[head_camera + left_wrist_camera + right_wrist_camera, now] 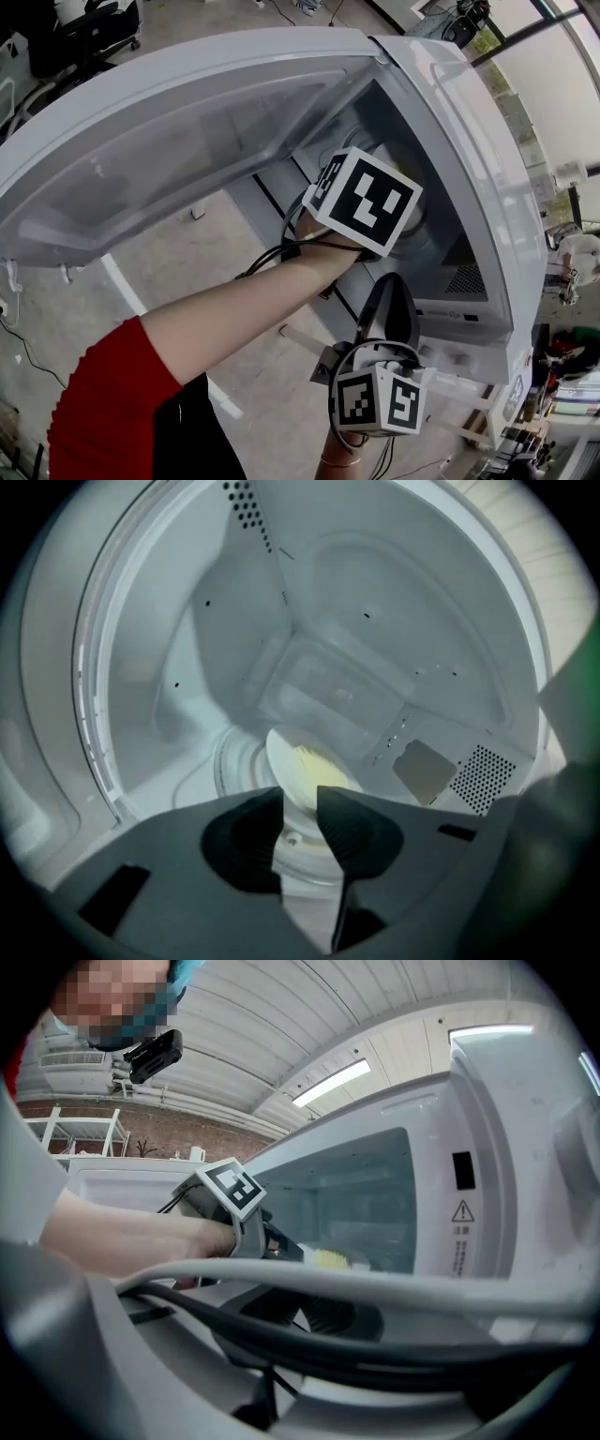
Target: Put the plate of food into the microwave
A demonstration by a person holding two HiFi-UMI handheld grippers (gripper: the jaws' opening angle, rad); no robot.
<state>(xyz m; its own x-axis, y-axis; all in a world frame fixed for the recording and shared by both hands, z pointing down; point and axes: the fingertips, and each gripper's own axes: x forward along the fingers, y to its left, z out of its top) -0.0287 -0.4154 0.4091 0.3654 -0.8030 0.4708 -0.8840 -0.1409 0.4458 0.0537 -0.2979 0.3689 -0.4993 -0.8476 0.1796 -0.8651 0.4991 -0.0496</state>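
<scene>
Inside the open microwave (473,202), a white plate (300,761) with yellow food rests on the glass turntable (230,761). My left gripper (300,803) reaches into the cavity, its jaws apart on either side of the plate's near rim, and the pads do not visibly press on it. Its marker cube (367,200) hides the jaws in the head view. The right gripper view shows the plate (330,1260) just beyond the left gripper (281,1246). My right gripper (389,281) hangs outside, below the microwave's front, jaws together and empty.
The microwave door (169,141) stands swung wide open to the left. The cavity's walls (375,649) close in around the plate. A white bar (375,1283) and black cables (281,1335) cross in front of the right gripper's jaws. Bare floor (178,262) lies below.
</scene>
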